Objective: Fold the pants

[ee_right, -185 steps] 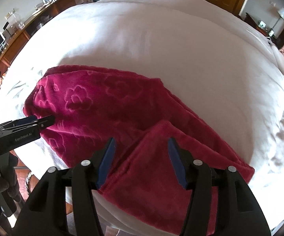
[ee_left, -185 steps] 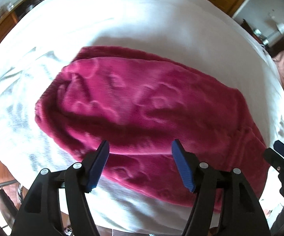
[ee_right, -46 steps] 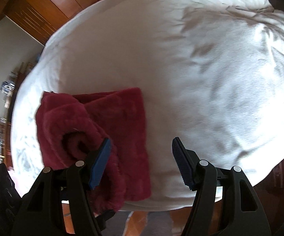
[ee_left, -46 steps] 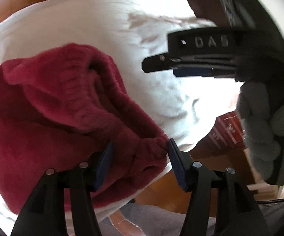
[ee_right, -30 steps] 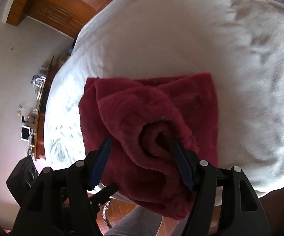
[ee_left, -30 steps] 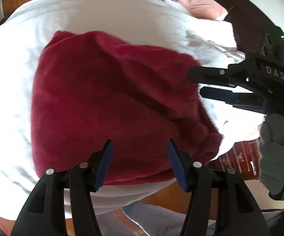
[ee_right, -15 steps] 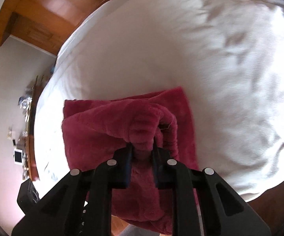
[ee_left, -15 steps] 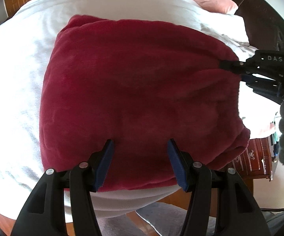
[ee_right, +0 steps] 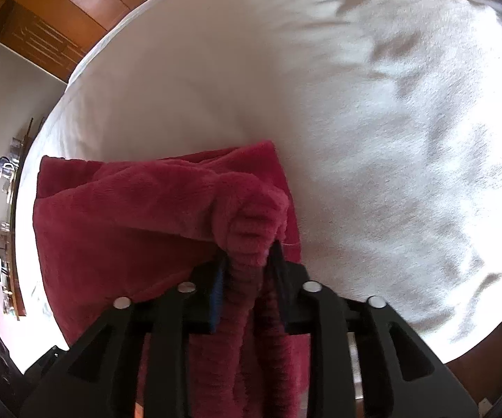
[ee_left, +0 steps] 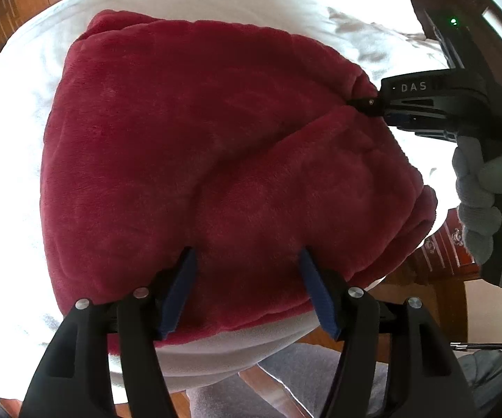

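- The right tool (ee_right: 247, 261) is clenched on a bunched, ribbed corner of the pants (ee_left: 198, 160); seen from the left wrist, its tip (ee_left: 369, 102) bites the cloth at the far right edge.
- The left tool (ee_left: 247, 278) is released, its blue pads spread just over the near edge of the pants and gripping nothing.
- The pants are a thick red fleece bundle, folded several layers deep, lying near the front edge of the white bed (ee_right: 373, 111).
- My reading: a late fold is in hand, with one corner held.
- The next move probably calls for carrying that corner across, laying it flat and letting go, while the left tool steadies the near edge so the plush layers do not slide.
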A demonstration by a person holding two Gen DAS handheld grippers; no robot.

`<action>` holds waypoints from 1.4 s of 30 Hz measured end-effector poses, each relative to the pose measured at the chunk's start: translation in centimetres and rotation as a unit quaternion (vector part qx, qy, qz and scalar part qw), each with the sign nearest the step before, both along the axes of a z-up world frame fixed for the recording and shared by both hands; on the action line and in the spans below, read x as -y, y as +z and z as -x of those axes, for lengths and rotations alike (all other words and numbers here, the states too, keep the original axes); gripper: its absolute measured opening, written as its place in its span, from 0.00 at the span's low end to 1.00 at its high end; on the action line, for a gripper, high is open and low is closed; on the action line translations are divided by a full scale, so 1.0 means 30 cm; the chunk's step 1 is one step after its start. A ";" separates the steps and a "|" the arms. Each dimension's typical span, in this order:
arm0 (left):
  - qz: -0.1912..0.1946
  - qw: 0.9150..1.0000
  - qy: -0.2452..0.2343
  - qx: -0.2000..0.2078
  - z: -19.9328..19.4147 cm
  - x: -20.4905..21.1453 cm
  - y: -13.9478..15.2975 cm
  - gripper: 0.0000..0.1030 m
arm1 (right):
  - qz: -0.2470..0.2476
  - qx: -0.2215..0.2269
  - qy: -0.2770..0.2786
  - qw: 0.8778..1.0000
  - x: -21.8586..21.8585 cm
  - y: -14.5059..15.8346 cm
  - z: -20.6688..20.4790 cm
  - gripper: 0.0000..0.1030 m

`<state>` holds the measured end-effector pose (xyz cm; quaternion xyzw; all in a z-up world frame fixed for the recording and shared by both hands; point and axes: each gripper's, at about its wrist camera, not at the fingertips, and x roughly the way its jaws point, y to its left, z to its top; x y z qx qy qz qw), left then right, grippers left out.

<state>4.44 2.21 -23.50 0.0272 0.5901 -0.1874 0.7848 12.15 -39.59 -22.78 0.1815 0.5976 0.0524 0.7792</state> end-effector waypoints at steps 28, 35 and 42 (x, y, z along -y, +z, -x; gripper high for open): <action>-0.005 1.000 -0.026 0.003 0.005 0.103 0.021 0.65 | 0.061 -0.023 0.080 0.995 0.024 -0.071 0.281 0.43; -0.005 1.000 0.005 -0.008 0.002 0.012 0.022 0.65 | 0.045 -0.026 0.078 0.996 0.062 -0.049 0.299 0.45; 0.017 0.999 0.045 0.011 -0.112 -0.137 0.102 0.65 | 0.003 0.002 0.072 0.997 0.143 0.097 0.292 0.46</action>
